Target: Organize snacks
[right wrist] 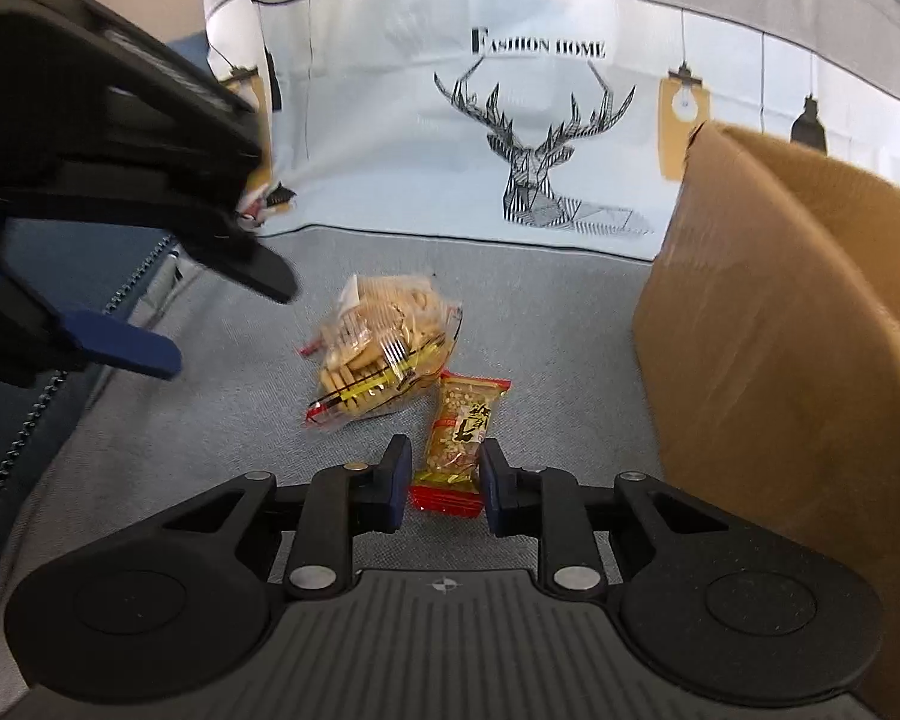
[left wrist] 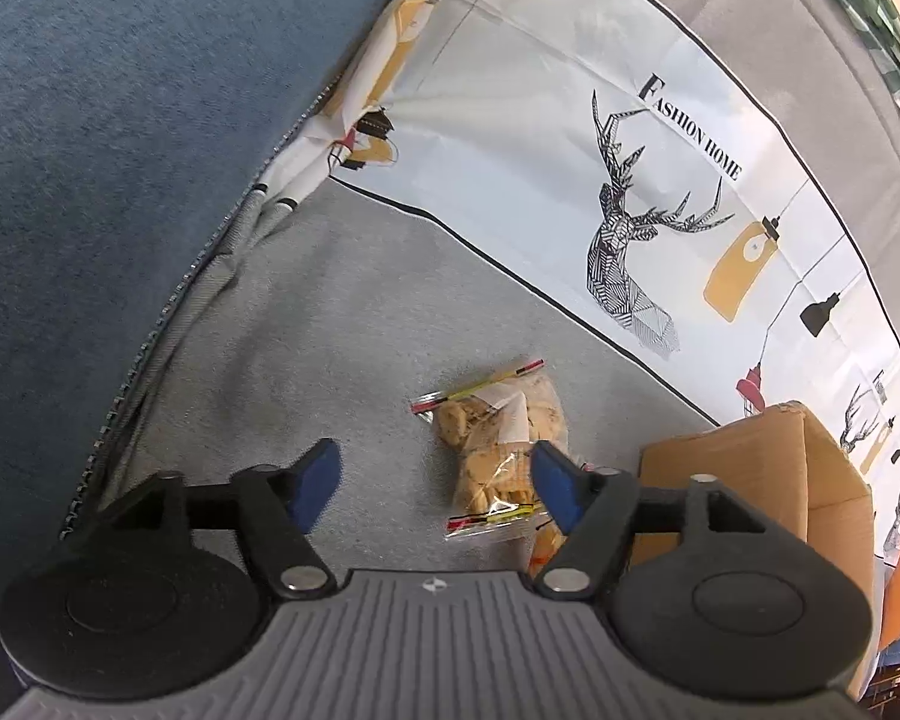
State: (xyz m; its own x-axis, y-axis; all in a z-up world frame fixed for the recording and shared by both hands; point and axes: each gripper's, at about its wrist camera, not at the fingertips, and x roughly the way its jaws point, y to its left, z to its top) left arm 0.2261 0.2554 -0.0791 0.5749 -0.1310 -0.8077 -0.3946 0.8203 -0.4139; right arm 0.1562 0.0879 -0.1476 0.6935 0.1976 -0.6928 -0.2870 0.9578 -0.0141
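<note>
Snack packets laid out on a grey cloth beside a cardboard box.

The right hand-held gripper point(right wrist: 439, 471) is seen closed around the near end of a red-edged peanut snack bar point(right wrist: 459, 441), its blue pads at either side of the wrapper, though firm contact cannot be confirmed. The left hand-held gripper point(left wrist: 435, 480) is held wide apart and empty above a clear bag of biscuits point(left wrist: 501, 441), which lies just beside the bar. The cardboard box point(right wrist: 798, 324) stands to the right, before a deer-printed cloth point(right wrist: 540, 138).

Both wrist cams low, close – share biscuit bag point(left wrist: 498, 450).
</note>
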